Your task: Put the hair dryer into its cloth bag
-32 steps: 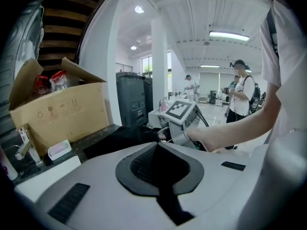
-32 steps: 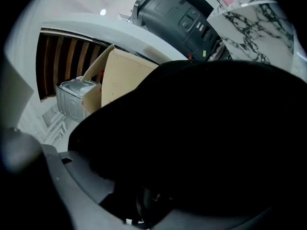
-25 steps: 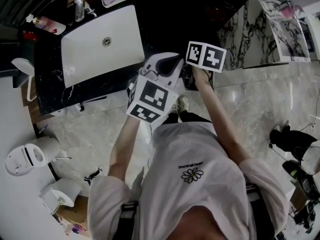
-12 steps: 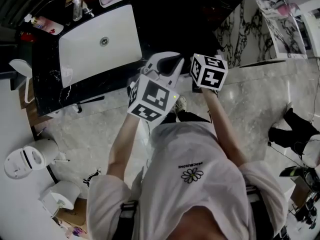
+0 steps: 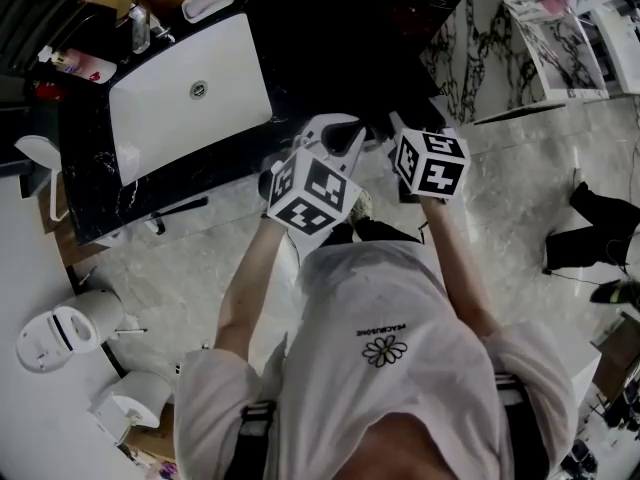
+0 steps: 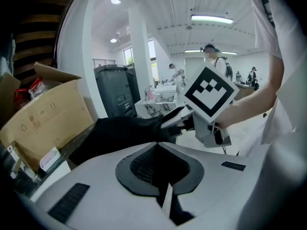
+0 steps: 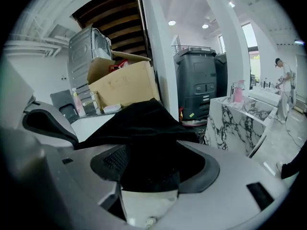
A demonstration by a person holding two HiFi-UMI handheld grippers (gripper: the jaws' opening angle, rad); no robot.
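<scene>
The right gripper was seen clamped on a fold of the soft black cloth bag, whose fabric was drawn in between its jaws. The left gripper was closed to a thin slit, and an edge of the same bag appeared to be nipped there. The bag was thus held in the air between the two tools, over the pale marble-tiled floor just in front of the counter. The hair dryer could not be made out in any view.

The bag was judged light, limp and likely to sag shut. It would best be taken by the hem of its mouth, at two opposite points, and spread. The dryer was expected to be hard, smooth and heavier, best taken by its handle.

The glossy black veined counter carried a white rectangular sink basin. An open brown cardboard box and a tall dark grey bin stood beyond, in a bright white hall
</scene>
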